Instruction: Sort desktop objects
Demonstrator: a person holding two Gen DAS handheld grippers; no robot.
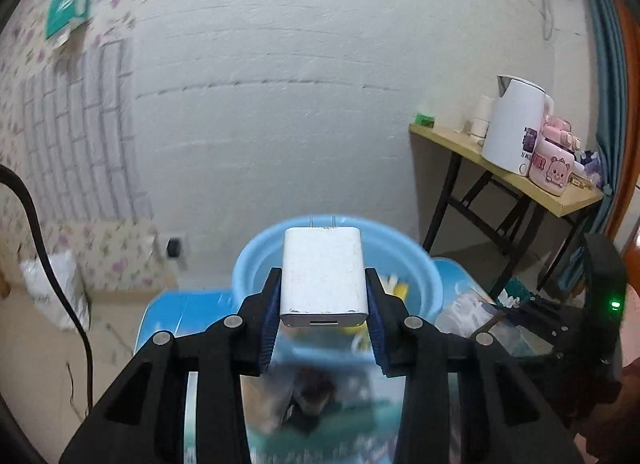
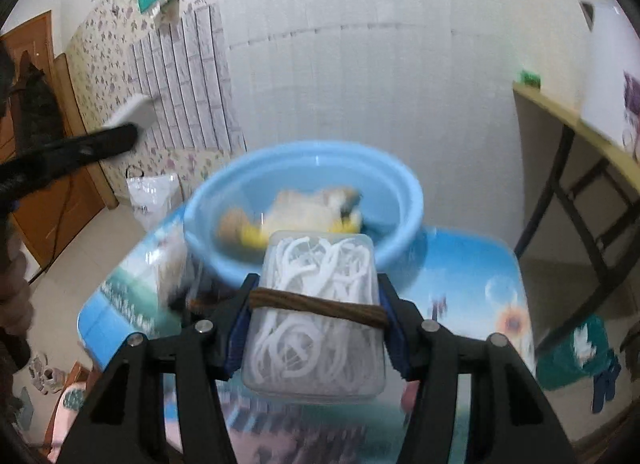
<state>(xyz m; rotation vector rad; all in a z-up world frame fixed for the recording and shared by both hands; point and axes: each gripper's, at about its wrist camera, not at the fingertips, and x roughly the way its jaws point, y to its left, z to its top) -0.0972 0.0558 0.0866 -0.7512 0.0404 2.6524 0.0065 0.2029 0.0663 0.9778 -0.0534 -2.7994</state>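
Holding a white charger in my left gripper, I see it at lower centre of the frame, its prongs pointing away, the blue pads pressed to both sides. My right gripper clamps a clear box of white floss picks, at lower centre, below the blue basin on the blue table.

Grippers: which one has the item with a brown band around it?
The right gripper: its clear box of white floss picks has a brown band. The left gripper holds a plain white charger.
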